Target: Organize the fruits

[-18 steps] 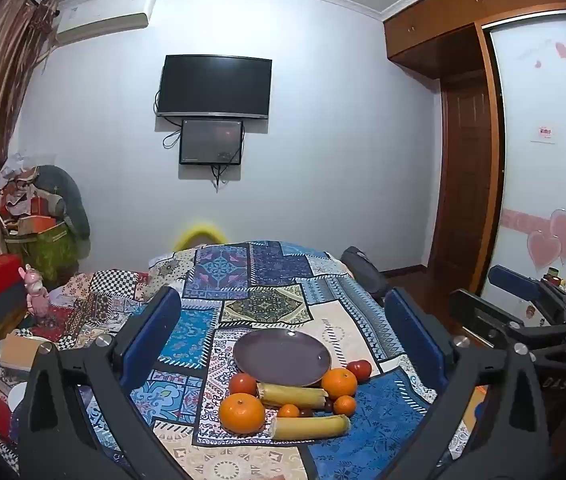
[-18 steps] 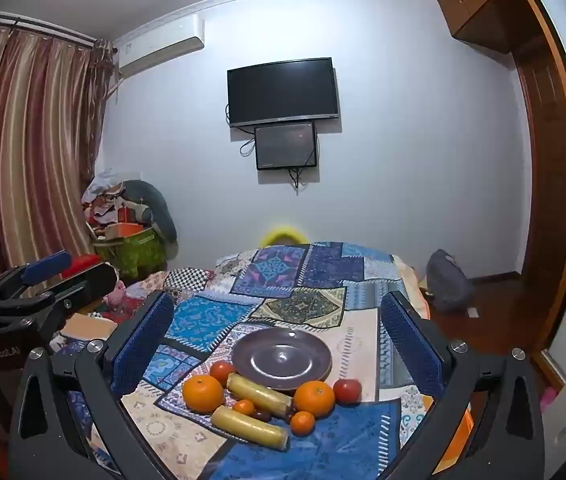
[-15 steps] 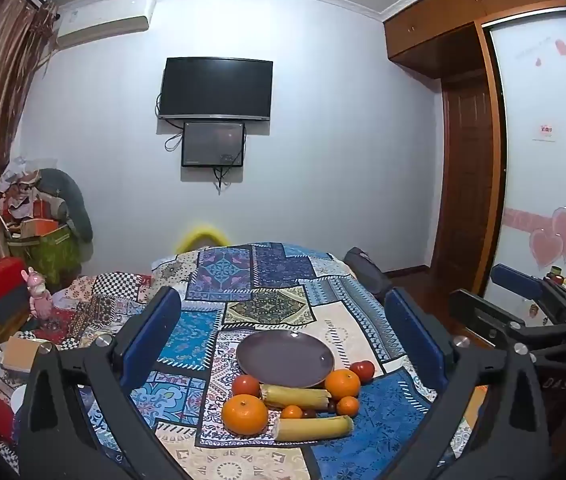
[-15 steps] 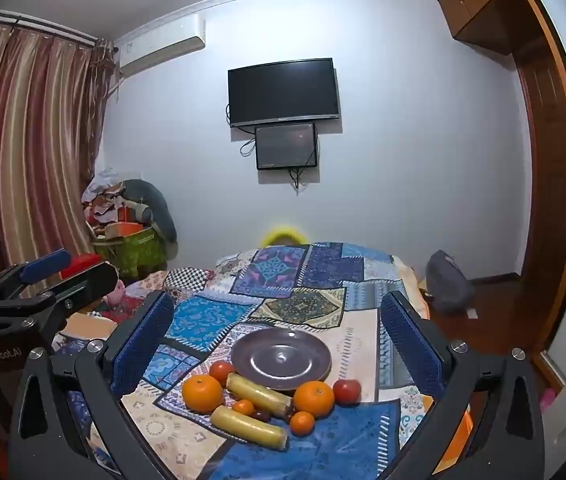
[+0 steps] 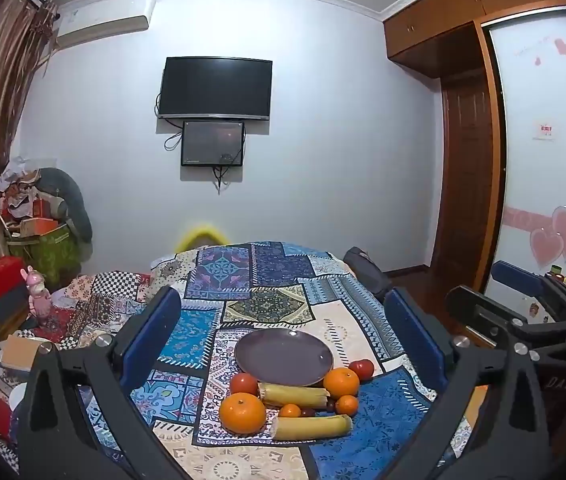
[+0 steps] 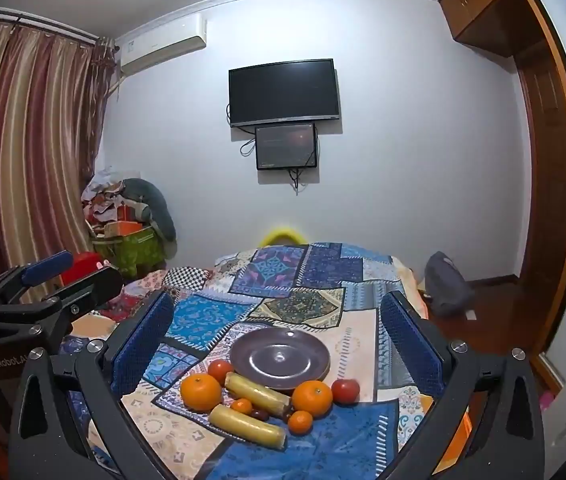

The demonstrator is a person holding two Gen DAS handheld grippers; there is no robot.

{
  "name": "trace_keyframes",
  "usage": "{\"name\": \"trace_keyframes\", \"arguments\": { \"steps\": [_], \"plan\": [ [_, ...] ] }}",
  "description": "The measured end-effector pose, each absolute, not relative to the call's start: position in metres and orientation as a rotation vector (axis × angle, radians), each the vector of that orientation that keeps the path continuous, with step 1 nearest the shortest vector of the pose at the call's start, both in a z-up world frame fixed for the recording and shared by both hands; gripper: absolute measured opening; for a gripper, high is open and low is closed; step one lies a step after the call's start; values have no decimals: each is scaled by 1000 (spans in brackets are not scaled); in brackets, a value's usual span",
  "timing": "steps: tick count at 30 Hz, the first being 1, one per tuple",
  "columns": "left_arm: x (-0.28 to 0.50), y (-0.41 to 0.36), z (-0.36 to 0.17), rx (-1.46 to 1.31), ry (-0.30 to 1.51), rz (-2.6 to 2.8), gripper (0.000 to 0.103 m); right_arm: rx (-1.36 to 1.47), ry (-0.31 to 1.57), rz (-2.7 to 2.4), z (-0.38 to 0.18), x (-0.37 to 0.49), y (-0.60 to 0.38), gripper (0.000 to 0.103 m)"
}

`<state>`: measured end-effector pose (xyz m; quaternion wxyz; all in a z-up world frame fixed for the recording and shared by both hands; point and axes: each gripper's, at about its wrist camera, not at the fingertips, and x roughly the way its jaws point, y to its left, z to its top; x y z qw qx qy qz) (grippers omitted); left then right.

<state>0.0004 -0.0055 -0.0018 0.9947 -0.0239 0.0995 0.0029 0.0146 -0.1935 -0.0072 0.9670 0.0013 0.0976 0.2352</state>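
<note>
Since the earlier frame our left gripper (image 5: 283, 320) has drifted slightly left; both sets of jaws stand released, the fruits (image 6: 271, 404) and plate (image 6: 279, 358) lying ahead between them, untouched.

A bare purple plate (image 6: 280, 358) lies flat on the patchwork cloth. Along its near rim cluster two large oranges (image 6: 200, 392), two small ones (image 6: 300, 422), two tomatoes (image 6: 345, 391) and two yellow banana pieces (image 6: 247, 423).

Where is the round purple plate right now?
In both views the round purple plate lies mid-frame on the patchwork cloth, just behind the fruit.
</note>
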Motion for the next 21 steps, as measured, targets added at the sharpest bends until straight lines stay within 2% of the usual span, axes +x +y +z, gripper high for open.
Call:
{"name": "trace_keyframes", "arguments": {
  "steps": [21],
  "plan": [
    [1,-6,-4,-30,187,31,103,25,195,476,-9,15,-197,103]
  ]
}}
